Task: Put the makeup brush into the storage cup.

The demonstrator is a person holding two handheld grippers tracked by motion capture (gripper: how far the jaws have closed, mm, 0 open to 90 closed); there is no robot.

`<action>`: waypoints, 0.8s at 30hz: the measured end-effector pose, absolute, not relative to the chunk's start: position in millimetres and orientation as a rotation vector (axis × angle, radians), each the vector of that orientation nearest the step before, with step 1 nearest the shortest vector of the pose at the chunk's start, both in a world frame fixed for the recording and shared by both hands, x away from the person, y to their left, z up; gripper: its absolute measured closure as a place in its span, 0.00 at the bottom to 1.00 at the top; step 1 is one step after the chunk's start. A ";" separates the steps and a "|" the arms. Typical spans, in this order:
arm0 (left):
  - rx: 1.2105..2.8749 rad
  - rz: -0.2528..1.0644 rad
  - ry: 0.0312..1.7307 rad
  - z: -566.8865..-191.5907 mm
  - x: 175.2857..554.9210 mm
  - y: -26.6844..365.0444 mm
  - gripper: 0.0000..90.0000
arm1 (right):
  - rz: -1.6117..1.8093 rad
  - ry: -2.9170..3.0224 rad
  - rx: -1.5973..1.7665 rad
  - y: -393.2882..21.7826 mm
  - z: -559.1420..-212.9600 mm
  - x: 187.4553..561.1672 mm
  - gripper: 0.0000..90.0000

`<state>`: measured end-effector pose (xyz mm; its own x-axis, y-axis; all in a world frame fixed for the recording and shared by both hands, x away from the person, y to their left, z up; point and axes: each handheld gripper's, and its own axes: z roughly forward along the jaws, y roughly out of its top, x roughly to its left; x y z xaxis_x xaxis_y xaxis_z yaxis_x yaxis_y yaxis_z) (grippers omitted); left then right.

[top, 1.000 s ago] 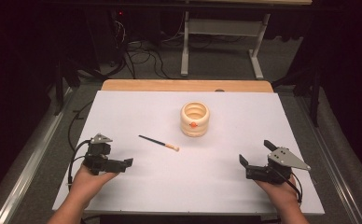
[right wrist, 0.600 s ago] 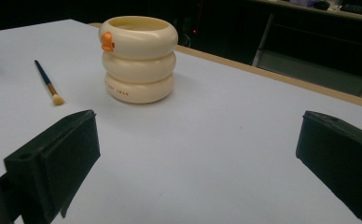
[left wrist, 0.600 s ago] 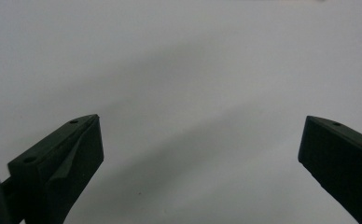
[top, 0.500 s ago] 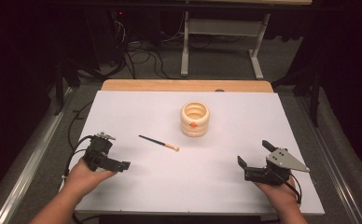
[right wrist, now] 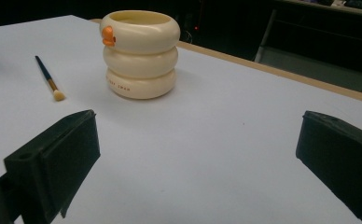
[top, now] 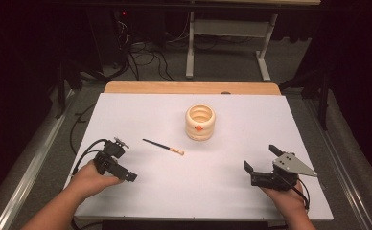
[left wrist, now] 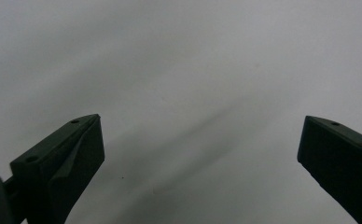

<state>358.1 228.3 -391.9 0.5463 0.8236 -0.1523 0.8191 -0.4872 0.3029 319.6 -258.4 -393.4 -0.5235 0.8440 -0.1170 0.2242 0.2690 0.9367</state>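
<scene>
A thin dark-handled brush (top: 162, 146) with a pale tip lies left of centre on the white table (top: 222, 196). A cream ribbed pot (top: 200, 122) with an orange knob stands upright just beyond it. My left gripper (top: 126, 168) is near the front left, tilted down at the bare tabletop; in the left gripper view its jaws (left wrist: 200, 140) stand wide open and hold nothing. My right gripper (top: 259, 157) rests open at the front right, empty. The right gripper view (right wrist: 198, 140) looks past its jaws at the pot (right wrist: 139, 53) and the brush (right wrist: 48, 79), both well ahead.
A wooden strip (top: 189, 87) runs along the table's far edge. Beyond it are table legs and cables (top: 150, 52) on a dark floor. A metal rail (top: 35, 167) runs beside the table on the left.
My left gripper has tipped down toward the tabletop and swung its tips a little toward the near edge. The right gripper, brush and pot have stayed put.
</scene>
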 end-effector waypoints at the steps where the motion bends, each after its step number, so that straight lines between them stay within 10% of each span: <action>1: 2.455 0.014 1.349 -391.3 359.1 227.5 0.01 | 1.262 1.917 0.957 -258.6 -393.4 319.7 0.01; 24: 2.528 0.018 1.273 -349.1 377.7 219.4 0.01 | 1.265 1.914 0.952 -259.3 -393.9 320.2 0.01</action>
